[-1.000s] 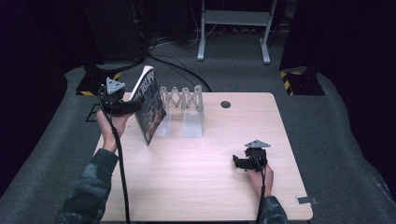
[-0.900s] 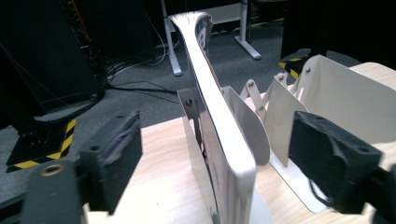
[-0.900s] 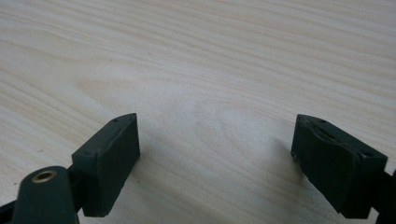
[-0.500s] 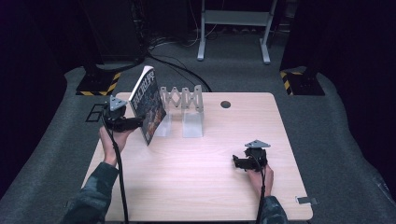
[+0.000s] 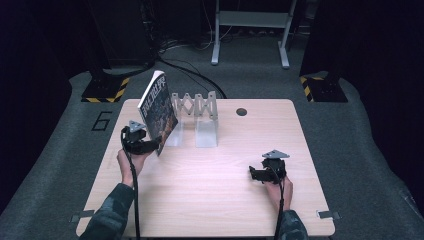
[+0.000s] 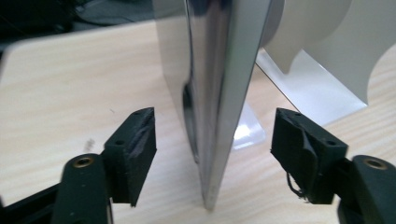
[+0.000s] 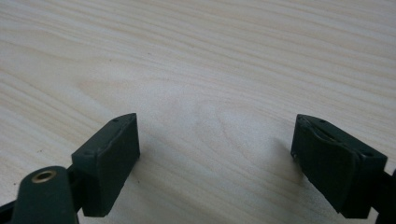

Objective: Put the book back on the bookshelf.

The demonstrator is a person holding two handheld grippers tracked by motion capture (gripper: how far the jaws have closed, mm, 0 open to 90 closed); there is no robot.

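A pale wooden table (image 5: pixel 210 200) is seen from above, with a round hole (image 5: pixel 242 111) near its far edge. At the far left part of the table a white book rack (image 5: pixel 196 112) with zigzag dividers is set; its slots are seen empty. A book (image 5: pixel 157 111) is stood on its lower edge just left of the rack, tilted, its bottom corner on the table. In the left gripper view the book's edge (image 6: pixel 217 93) is seen between the jaws of the left gripper (image 5: pixel 145 146), which are spread apart and clear of both covers. The right gripper (image 5: pixel 262 174) is held low over bare wood near the right front, well apart from the rack, its jaws wide apart.
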